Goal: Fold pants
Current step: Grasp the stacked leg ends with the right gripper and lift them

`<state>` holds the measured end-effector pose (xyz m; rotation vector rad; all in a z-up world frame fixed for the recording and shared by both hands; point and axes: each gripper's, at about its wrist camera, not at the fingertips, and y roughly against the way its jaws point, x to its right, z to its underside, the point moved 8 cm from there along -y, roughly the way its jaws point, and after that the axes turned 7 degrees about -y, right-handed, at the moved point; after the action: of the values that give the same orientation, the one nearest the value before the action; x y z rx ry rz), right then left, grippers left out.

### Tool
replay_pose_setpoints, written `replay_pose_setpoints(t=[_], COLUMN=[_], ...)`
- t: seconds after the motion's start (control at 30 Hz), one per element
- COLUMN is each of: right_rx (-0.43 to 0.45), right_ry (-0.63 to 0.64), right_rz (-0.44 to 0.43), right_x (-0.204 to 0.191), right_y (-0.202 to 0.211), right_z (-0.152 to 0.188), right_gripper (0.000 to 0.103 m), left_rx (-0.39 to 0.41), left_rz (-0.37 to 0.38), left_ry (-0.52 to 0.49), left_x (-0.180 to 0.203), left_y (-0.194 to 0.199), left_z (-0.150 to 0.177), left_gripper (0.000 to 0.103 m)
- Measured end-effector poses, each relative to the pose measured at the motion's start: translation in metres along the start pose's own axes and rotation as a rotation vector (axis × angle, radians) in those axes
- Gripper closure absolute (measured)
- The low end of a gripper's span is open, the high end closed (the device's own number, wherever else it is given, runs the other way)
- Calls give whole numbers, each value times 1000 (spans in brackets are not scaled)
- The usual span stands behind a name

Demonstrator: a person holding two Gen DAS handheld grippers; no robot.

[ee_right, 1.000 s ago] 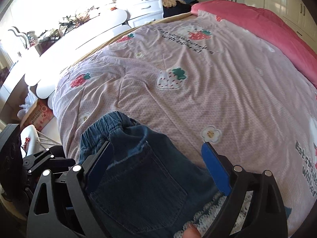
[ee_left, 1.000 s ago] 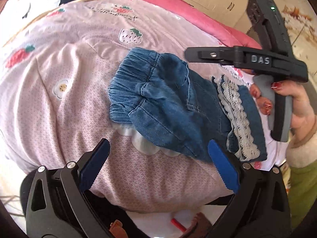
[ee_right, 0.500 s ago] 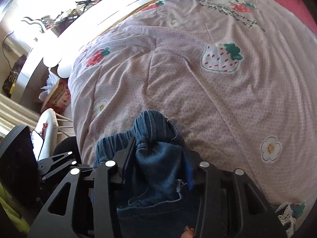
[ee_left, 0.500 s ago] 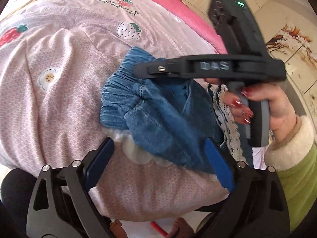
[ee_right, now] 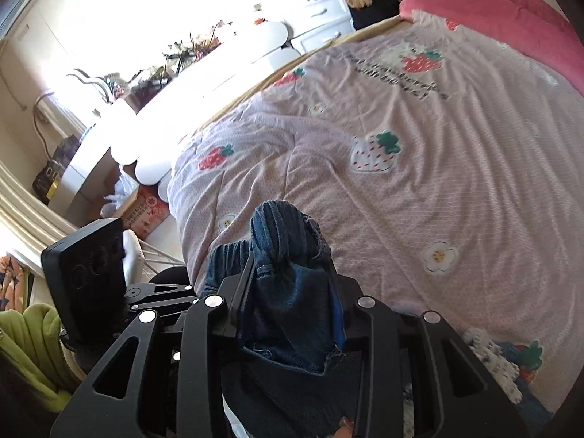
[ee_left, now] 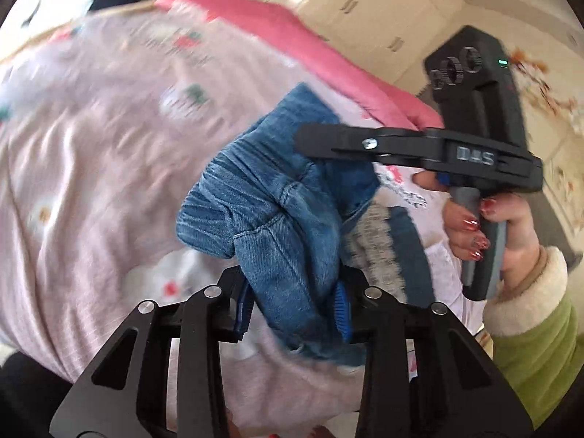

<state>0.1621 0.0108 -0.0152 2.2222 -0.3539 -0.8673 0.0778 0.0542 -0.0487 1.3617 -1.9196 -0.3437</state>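
Note:
Small blue denim pants (ee_left: 277,204) with white lace trim (ee_left: 376,255) hang bunched above the pink strawberry-print bed cover (ee_left: 91,168). My left gripper (ee_left: 292,310) is shut on the lower denim edge. My right gripper (ee_right: 288,284) is shut on the elastic waistband of the pants (ee_right: 288,233); it also shows from the side in the left wrist view (ee_left: 314,140), gripping the top of the waistband. The pants are lifted between both grippers. The lace hem (ee_right: 489,357) lies on the bed at the lower right.
The bed cover (ee_right: 419,189) spreads far ahead, with a pink blanket (ee_right: 511,11) along its far edge. White drawers (ee_right: 314,3) and a cluttered white table (ee_right: 175,84) stand left of the bed. A cardboard box (ee_right: 146,211) sits on the floor.
My left gripper has closed on the lower denim edge. My right gripper, shut on the waistband half a second ago, has lifted it. The pants have risen off the bed.

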Motion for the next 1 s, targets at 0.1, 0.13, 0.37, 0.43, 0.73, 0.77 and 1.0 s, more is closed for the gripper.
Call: replay_pose_setpoints(t=[0.1,0.13,0.37,0.43,0.73,0.77,1.0], right_rx=[42,49,80,89,164,165,183], right_ry=[-20,-25,-122,-145,-229,-231,-251], right_rz=[9,12,50,52,45,51,96], right_x=[18,23,77,88,121,122,129], right_y=[31,38,77,83,120,120,136], right_z=[8,11,53,67,111,114,130], right_gripper=[71,71,68,67,54,53,47], left_rx=[-3,-14,-95,-115,-155,-156,-179], left_rz=[0,11,33,34,-3,0,51], left_ry=[-93,-119,-250,-272,-385,-394,-441], left_x=[33,47,107,117,144,147,171], left_y=[-10,-17,-63,-71,-93,-94,-95], left_z=[-8,-8,3,10,25,25,46], left_gripper=[75,75,75,75,63,61,41])
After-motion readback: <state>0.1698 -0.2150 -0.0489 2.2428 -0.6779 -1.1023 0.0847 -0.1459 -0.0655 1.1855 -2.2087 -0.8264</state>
